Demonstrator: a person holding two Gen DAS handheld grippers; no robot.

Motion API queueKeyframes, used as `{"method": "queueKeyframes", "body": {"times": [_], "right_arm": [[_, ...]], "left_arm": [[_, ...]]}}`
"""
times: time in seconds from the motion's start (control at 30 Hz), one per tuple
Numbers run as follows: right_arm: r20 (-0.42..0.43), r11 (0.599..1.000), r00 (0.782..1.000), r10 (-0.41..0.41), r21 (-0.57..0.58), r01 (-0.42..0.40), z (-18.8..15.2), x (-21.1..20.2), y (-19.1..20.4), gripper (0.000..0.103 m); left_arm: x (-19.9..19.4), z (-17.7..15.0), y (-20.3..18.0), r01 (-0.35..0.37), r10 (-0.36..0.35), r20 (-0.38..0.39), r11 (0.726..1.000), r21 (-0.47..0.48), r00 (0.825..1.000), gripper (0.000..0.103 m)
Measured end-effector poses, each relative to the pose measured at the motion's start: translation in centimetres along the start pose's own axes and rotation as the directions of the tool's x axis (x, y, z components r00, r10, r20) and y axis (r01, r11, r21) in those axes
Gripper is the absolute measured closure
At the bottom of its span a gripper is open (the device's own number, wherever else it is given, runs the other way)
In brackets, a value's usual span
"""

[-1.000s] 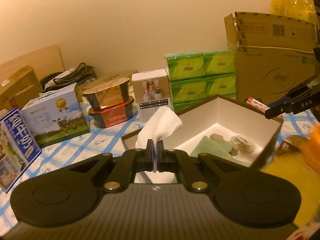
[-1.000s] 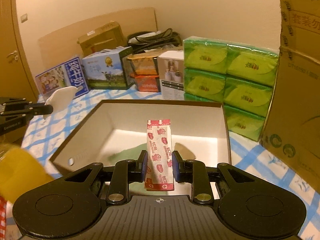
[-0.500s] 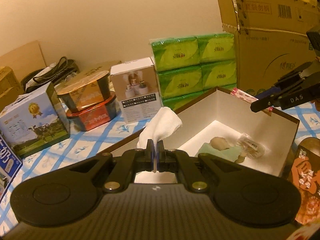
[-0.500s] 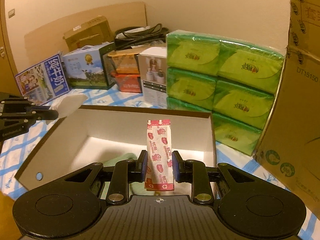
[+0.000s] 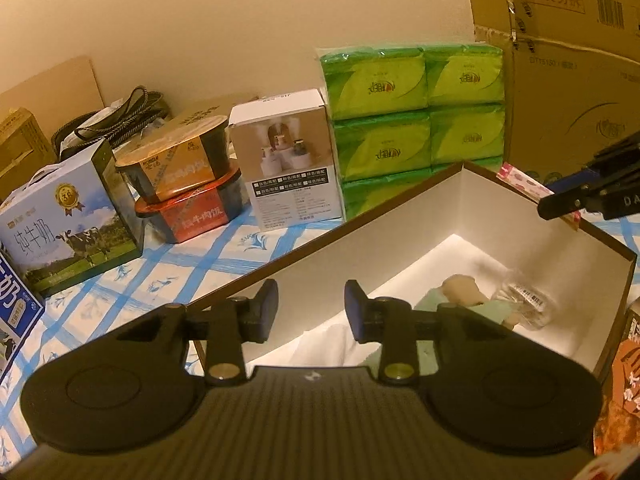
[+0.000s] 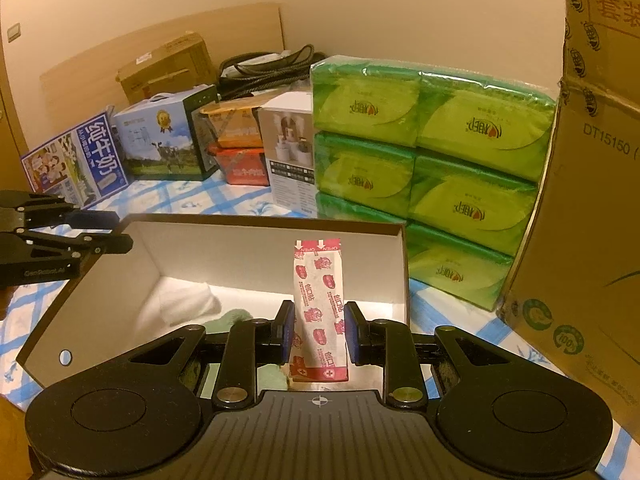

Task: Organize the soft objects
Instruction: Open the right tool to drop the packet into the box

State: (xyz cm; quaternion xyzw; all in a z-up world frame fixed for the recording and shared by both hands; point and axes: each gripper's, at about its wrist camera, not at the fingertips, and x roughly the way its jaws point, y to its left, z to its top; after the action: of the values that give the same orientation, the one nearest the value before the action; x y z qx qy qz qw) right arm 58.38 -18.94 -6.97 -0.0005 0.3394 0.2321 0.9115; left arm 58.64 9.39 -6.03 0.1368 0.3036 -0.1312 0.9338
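Open box (image 5: 400,216), brown outside, white inside, on worktop under blue-and-white checked cloth (image 5: 168,276).

Left claw (image 5: 311,310): above near rim of box, jaws opening, nothing between them. In right wrist view, at left edge over box's left wall (image 6: 108,236).

White cloth (image 6: 188,302): lying loose on box floor, left part; in left wrist view, directly under left claw (image 5: 324,348).

Green cloth (image 6: 236,316): on box floor, just beside white cloth; partly hidden behind right claw.

Beige soft item (image 5: 462,290) and clear wrapped packet (image 5: 528,304): on box floor toward right wall, resting against green cloth (image 5: 492,310).

Right claw (image 6: 319,334): over near edge of box, pinching plaster strip (image 6: 320,304), red-and-white printed wrapper, upright, lower end below pads. In left wrist view, at right edge over box's far rim (image 5: 560,200), strip (image 5: 524,180) sticking out leftward.

Behind box, along wall, left to right in right wrist view: blue milk carton (image 6: 76,164); milk carton with cow picture (image 6: 168,144); two stacked food tubs (image 6: 240,148); white product box (image 6: 290,148); stack of green tissue packs (image 6: 432,160); large cardboard box (image 6: 592,160) at right, touching or just beside tissue packs. Black cables (image 6: 268,64) and small cardboard box (image 6: 168,68) further back.
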Motion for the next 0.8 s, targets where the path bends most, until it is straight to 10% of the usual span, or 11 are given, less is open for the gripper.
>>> {"method": "queueKeyframes", "body": {"times": [0.2, 0.37, 0.8], "right_arm": [[0.030, 1.000, 0.999, -0.024, -0.005, 0.024, 0.9, 0.7, -0.1, 0.076], [0.065, 0.999, 0.997, -0.039, 0.014, 0.038, 1.8, 0.9, -0.5, 0.037], [0.111, 0.996, 0.994, 0.012, 0.091, -0.022, -1.0, -6.8, 0.3, 0.036]], "left_arm": [[-0.3, 0.0, 0.4, -0.007, 0.007, -0.012, 1.000, -0.018, 1.000, 0.070], [-0.8, -0.2, 0.5, -0.002, 0.002, -0.016, 1.000, -0.026, 1.000, 0.070], [-7.6, -0.9, 2.6, 0.007, -0.008, -0.006, 0.986, -0.168, 1.000, 0.065]]}}
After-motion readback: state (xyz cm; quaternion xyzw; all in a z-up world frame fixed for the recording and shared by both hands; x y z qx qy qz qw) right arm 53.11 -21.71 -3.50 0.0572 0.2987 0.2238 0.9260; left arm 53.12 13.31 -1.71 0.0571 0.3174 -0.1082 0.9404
